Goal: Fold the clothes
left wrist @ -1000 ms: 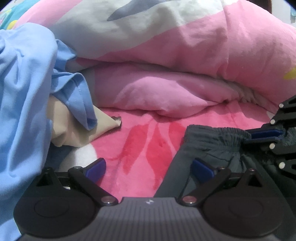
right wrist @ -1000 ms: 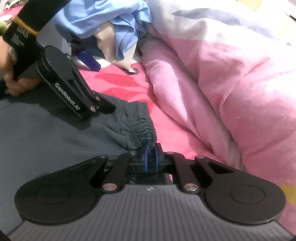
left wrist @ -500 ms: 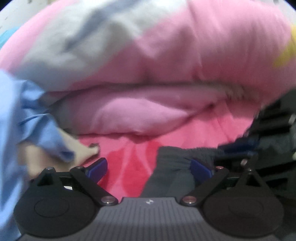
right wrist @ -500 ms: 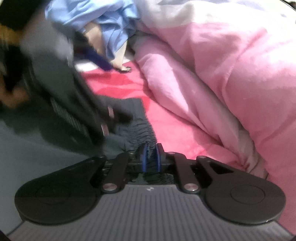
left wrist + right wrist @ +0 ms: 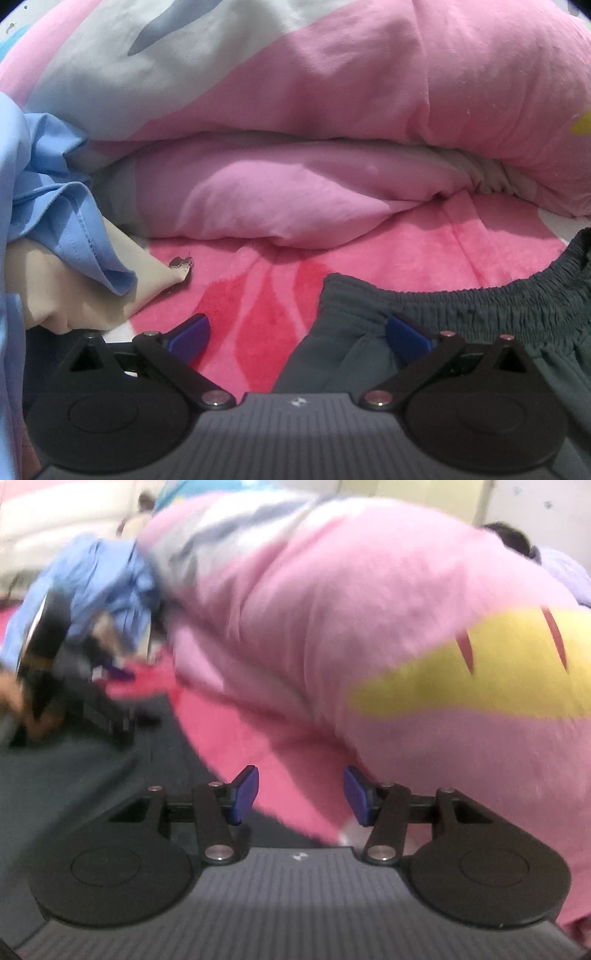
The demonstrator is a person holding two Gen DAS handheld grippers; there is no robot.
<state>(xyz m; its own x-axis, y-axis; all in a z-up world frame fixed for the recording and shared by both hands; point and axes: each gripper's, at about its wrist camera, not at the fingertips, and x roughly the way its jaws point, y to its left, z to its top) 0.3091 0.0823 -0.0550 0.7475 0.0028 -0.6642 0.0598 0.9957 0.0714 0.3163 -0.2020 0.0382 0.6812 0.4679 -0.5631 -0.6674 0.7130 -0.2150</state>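
Note:
Dark grey shorts (image 5: 461, 317) with an elastic waistband lie on the pink bed cover (image 5: 388, 258), low right in the left wrist view. My left gripper (image 5: 297, 334) is open, its right blue pad over the shorts' left waist corner, nothing clamped. In the blurred right wrist view the shorts (image 5: 74, 775) spread flat at the left. My right gripper (image 5: 301, 794) stands open over the pink cover at the shorts' edge, holding nothing. The left gripper's black body and a hand (image 5: 33, 701) show at far left there.
A bulky pink and grey quilt (image 5: 332, 92) is piled along the back and fills the right of the right wrist view (image 5: 369, 627). A light blue garment (image 5: 48, 192) and a beige one (image 5: 74, 288) lie heaped at the left.
My right gripper opened and let go of the shorts' waistband, then swung away to the right. The waistband now lies stretched out. The left gripper stayed open near the left waist corner.

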